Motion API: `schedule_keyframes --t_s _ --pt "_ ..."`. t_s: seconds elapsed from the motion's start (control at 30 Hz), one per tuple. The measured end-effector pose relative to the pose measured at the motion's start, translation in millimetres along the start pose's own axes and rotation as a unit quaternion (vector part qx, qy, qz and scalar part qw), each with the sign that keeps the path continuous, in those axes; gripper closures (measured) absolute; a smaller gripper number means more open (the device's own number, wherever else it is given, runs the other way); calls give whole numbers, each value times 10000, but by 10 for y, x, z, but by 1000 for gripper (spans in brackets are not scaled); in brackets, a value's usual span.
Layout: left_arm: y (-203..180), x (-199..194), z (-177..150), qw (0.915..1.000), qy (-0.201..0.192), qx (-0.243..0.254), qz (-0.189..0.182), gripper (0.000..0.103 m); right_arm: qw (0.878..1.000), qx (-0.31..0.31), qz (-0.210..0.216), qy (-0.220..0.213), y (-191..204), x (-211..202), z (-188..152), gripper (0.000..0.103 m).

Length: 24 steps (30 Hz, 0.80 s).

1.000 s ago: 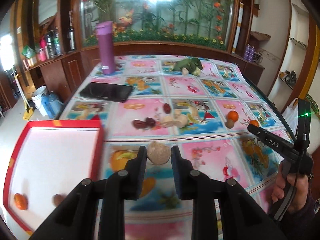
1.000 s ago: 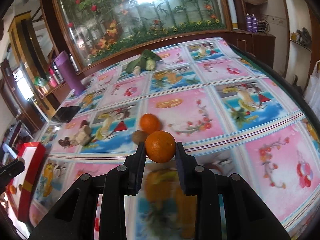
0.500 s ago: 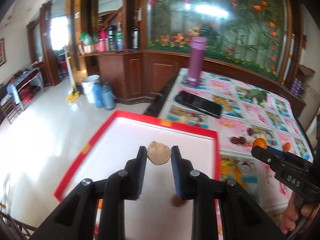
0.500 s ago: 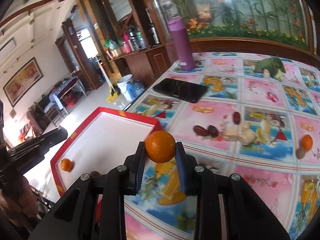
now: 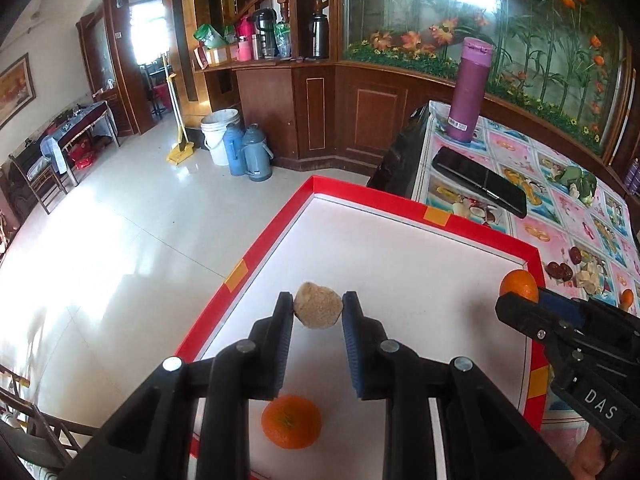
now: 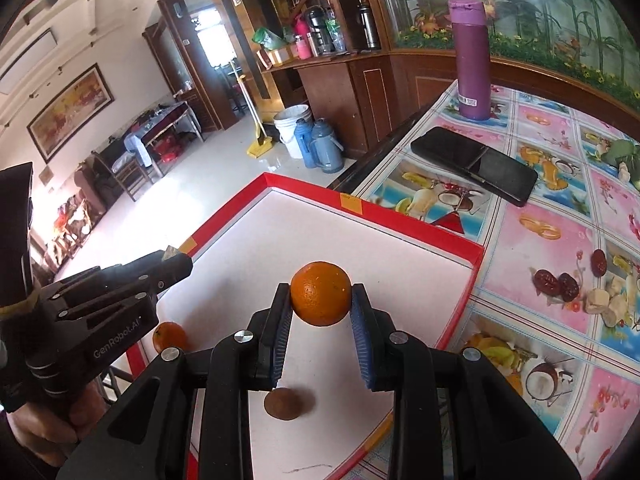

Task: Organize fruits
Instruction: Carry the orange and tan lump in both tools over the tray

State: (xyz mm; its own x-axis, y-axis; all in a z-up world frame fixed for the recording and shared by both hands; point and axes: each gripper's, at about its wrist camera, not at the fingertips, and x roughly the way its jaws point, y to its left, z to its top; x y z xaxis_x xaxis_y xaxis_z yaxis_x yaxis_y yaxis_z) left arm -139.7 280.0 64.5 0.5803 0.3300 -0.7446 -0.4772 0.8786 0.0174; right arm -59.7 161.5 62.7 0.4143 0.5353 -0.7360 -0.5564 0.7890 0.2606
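Observation:
My left gripper is shut on a tan rough walnut and holds it over the white floor of the red-rimmed tray. An orange lies in the tray below it. My right gripper is shut on an orange above the same tray. A brown kiwi-like fruit and another orange lie in the tray. The right gripper also shows in the left wrist view, the left gripper in the right wrist view.
On the patterned tablecloth lie red dates, pale pieces, a black phone, a purple bottle and green vegetables. A small orange sits further right. The tray overhangs the table's left edge above the tiled floor.
Both grippers have swung left from the table to above the tray, each still holding its fruit. The right gripper with the orange has come over the tray's right part.

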Motion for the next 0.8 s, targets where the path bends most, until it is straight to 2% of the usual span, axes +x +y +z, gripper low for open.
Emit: schedule_keyframes --t_s 0.43,0.6,0.8 --pt "84 262 -98 9985 551 60 40 76 9971 138 -405 628 -38 302 -83 75" --pt "59 355 -131 9969 781 31 -96 76 9967 12 -515 629 1 310 -104 75" --pt "56 366 -130 9965 833 11 -91 75 9966 -28 -513 642 -13 328 -115 74"
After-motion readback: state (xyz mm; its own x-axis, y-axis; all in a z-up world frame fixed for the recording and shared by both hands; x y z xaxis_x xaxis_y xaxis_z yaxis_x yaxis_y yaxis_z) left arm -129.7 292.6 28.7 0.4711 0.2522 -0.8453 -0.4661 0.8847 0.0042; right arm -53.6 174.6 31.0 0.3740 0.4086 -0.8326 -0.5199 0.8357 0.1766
